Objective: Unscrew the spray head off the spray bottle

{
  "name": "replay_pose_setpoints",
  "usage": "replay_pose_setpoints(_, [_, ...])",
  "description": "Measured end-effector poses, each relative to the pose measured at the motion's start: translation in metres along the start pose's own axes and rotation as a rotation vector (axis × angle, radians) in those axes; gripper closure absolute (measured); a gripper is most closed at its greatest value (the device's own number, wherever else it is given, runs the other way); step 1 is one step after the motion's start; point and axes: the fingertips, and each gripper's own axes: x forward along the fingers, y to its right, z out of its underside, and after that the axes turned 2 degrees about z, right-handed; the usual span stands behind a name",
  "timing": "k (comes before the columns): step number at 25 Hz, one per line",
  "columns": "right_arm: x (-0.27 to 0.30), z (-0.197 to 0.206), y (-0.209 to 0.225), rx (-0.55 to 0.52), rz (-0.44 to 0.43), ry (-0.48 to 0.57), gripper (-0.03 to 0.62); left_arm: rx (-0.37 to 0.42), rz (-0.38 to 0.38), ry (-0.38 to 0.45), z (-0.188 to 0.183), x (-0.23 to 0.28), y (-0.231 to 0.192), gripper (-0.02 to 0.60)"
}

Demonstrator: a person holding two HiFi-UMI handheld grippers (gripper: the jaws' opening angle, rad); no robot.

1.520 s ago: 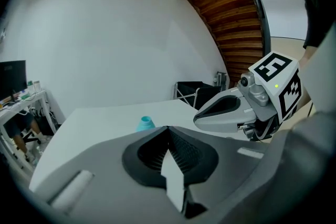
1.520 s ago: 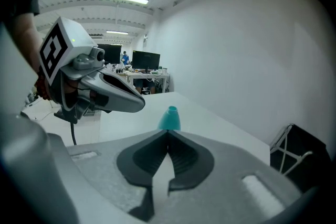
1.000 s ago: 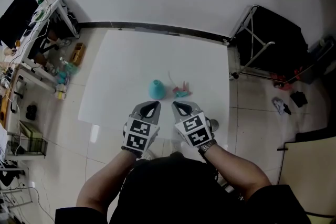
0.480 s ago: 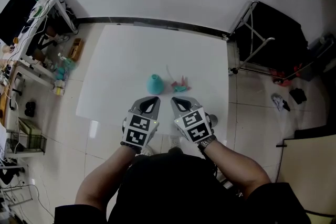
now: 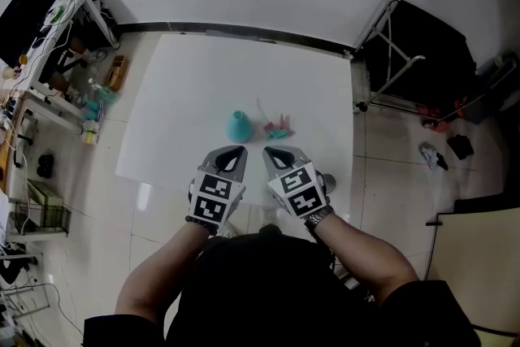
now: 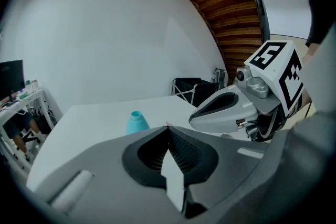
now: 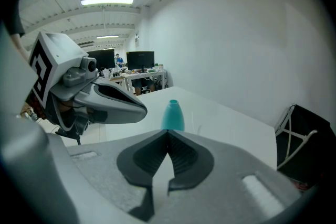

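The teal spray bottle (image 5: 238,127) stands open-necked on the white table (image 5: 187,93), near the middle of the frame. Its pink-and-teal spray head (image 5: 279,131) lies just to its right, apart from it. Below them, at the table's near edge, the left tongs (image 5: 240,150) and right tongs (image 5: 267,151) sit side by side, both pressed together on nothing.

Grey left gripper (image 5: 240,149), right gripper (image 5: 268,151); black-white marker cubes (image 5: 213,200); black fingers (image 6: 182,153); black top (image 5: 260,288).
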Motion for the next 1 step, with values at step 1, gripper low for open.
replay_pose_setpoints(1, [0.0007, -0.0006, 0.0001, -0.002, 0.001, -0.001, 0.602, 0.0, 0.0, 0.001, -0.0004, 0.0003, -0.0007, 0.565])
